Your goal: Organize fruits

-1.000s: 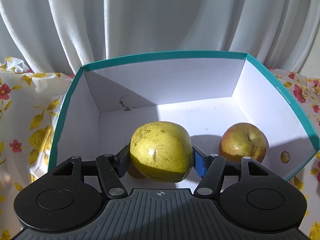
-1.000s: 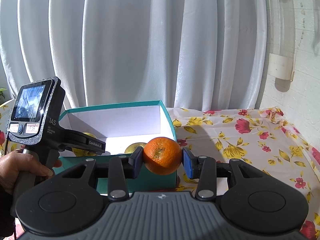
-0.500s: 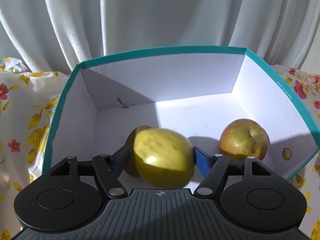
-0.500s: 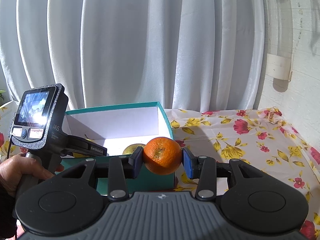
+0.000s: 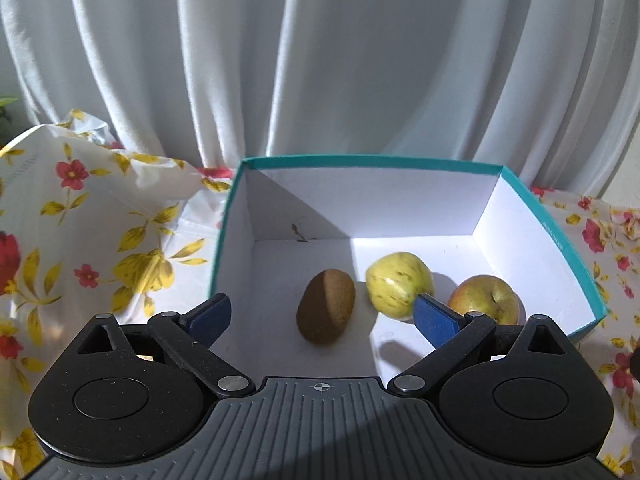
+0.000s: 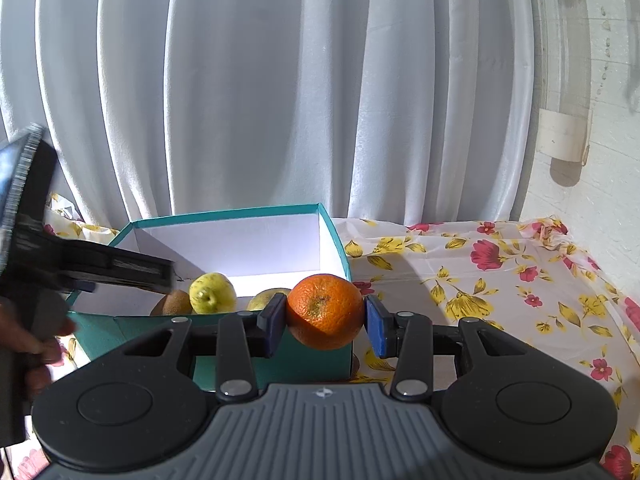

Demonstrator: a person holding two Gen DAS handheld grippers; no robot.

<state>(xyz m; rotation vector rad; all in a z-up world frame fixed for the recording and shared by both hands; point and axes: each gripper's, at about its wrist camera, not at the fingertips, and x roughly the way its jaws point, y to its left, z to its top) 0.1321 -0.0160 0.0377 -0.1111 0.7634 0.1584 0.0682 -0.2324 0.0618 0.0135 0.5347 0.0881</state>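
A teal box [image 5: 560,236] with a white inside holds a brown kiwi [image 5: 326,307], a yellow-green apple [image 5: 398,284] and a reddish apple [image 5: 482,298]. My left gripper [image 5: 322,318] is open and empty, held above the box's near edge. In the right wrist view my right gripper [image 6: 325,322] is shut on an orange [image 6: 325,311], in front of the box's [image 6: 336,240] right near corner. The kiwi [image 6: 174,303] and the yellow-green apple [image 6: 212,293] show inside; the left gripper's body [image 6: 92,266] hangs over the box.
A flowered cloth [image 6: 500,280] covers the table around the box. White curtains [image 5: 320,60] hang right behind it. A white wall with a clear tube [image 6: 564,80] stands at the right. Crumpled cloth [image 5: 100,200] rises left of the box.
My left gripper has opened and let go of the yellow-green apple, which now lies in the box between the kiwi and the reddish apple. The left gripper has pulled back and up. The right still holds the orange.
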